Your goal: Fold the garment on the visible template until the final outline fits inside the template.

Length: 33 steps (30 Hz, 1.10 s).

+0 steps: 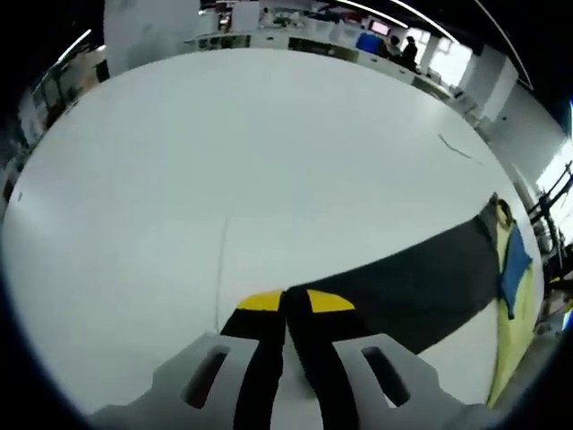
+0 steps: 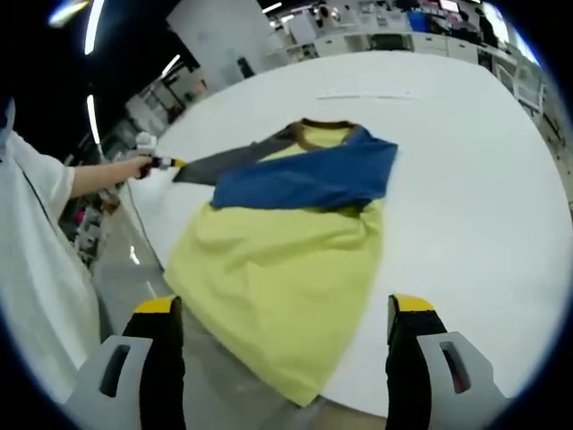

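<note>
A yellow garment [image 2: 277, 269] lies flat on the white table [image 2: 474, 179], with its blue sleeve [image 2: 304, 179] folded across the chest and its lower hem reaching over the near table edge. Its dark grey sleeve [image 2: 228, 159] is stretched out sideways. My left gripper [image 1: 286, 300] is shut on the end of this grey sleeve [image 1: 412, 278]; the right gripper view shows the left gripper [image 2: 166, 163] in a person's hand. My right gripper [image 2: 286, 309] stands wide open above the hem, with nothing between its jaws.
Faint thin lines [image 1: 220, 269] mark the tabletop, another line [image 2: 367, 94] beyond the collar. A person in a white top [image 2: 36, 269] stands at the table's edge. Desks and shelves [image 1: 295, 36] lie far behind; grey floor [image 2: 215, 385] shows below the table edge.
</note>
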{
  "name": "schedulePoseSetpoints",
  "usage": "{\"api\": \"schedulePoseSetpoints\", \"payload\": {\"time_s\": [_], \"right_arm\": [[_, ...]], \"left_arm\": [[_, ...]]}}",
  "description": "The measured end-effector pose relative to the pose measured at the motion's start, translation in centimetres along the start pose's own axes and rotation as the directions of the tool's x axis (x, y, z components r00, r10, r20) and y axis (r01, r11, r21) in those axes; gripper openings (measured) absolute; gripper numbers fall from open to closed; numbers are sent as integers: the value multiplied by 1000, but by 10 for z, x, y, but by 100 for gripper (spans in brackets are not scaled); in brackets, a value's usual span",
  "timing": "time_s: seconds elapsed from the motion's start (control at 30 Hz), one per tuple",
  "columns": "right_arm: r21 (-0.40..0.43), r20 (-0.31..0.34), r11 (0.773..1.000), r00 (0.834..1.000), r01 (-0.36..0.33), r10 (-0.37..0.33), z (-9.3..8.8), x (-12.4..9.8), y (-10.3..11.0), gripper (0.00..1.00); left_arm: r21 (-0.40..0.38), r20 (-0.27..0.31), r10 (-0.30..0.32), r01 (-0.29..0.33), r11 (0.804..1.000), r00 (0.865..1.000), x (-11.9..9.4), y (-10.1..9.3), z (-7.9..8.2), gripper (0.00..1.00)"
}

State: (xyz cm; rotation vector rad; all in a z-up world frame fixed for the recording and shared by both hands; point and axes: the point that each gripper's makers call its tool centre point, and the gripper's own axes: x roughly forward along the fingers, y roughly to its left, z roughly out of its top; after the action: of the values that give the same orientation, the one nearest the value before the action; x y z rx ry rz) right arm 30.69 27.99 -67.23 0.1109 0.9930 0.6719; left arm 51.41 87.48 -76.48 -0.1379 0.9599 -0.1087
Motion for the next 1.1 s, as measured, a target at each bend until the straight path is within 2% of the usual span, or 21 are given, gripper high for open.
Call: {"api": "schedulePoseSetpoints", "payload": {"time_s": [0.5,1.1], "right_arm": [[-5,6,1000,1000,2,-2,1,-3,1,94],[-15,33,1000,999,-3,4,3,-9,4,94]], "left_arm": [[-29,2,9,-9,1000,1000,-4,1,3,0],[-72,31,-4,6,997,1000,-26,-11,12,0]]}}
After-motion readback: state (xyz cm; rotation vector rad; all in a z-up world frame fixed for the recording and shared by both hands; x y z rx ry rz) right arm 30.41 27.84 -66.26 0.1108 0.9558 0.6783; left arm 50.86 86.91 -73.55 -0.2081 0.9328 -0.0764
